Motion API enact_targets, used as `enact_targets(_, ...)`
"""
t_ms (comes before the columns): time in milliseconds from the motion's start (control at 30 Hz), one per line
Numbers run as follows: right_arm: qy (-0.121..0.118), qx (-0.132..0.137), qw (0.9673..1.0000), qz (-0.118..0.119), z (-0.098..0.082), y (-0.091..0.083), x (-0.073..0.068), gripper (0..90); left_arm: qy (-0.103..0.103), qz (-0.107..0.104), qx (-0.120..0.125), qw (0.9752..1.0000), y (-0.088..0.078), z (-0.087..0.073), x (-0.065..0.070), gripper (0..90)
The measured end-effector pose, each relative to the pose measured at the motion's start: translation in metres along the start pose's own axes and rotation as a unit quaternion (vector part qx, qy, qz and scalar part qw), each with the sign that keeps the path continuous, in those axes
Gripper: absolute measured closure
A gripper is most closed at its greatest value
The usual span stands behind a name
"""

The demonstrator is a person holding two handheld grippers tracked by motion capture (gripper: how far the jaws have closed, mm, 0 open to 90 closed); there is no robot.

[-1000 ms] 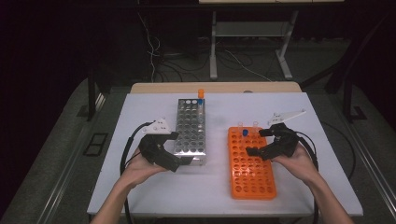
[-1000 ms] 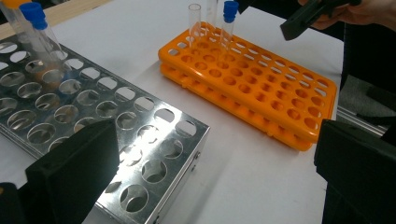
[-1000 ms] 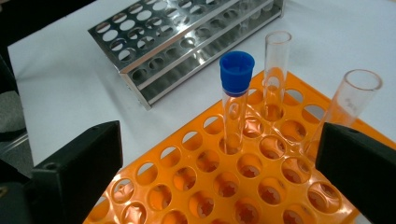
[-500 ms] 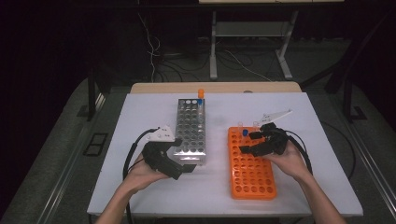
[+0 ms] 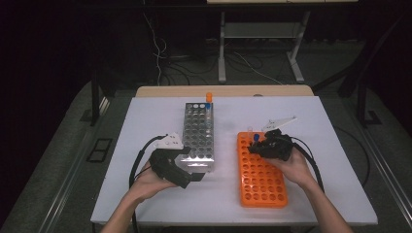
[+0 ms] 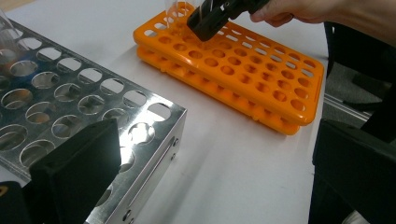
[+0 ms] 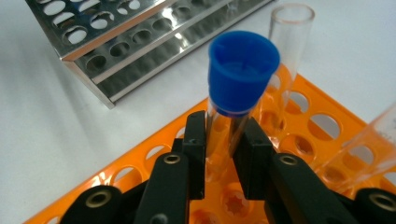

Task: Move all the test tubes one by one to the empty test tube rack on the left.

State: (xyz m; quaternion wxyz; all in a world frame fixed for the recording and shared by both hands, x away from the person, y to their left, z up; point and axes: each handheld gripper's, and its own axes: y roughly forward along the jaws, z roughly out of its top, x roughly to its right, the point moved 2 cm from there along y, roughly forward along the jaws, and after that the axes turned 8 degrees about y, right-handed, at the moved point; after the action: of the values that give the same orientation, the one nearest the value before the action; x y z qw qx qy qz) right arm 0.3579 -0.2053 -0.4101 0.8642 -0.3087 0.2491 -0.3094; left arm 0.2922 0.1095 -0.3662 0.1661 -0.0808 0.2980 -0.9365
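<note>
White table [image 5: 145, 194]: right gripper [image 7: 224, 140], jaws just closed on blue-capped tube [image 7: 236, 88] standing near-upright, cap up, in orange rack [image 5: 262, 179]; left gripper [image 6: 205, 186] open beside steel rack [image 6: 93, 116].

White table [image 5: 145, 126], top matte and flat. Metal rack [image 5: 198, 138] stands at centre, long side running toward twelve o'clock. Orange rack [image 5: 262, 179] lies at four o'clock from it, close by but apart. Black cables [image 5: 138, 158] trail across the surface near both racks.
</note>
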Motion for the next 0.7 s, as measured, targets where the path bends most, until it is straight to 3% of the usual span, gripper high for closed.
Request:
enact_targets(167, -0.005, 0.005, 1.0, -0.004, 0.002, -0.003, -0.002, 75.7, 0.001, -0.003, 0.0, 1.0, 0.001, 0.001, 0.0, 0.2)
enact_targets(400, -0.012, 0.02, 0.9997, -0.002, 0.013, -0.021, -0.007, 75.7, 0.0, -0.009, -0.001, 1.0, 0.002, 0.006, -0.002, 1.9)
enact_targets(700, -0.03, 0.027, 0.9991, 0.017, 0.025, -0.041, -0.022, 75.7, 0.005, -0.019, -0.007, 0.9998, 0.001, 0.018, -0.006, 4.6)
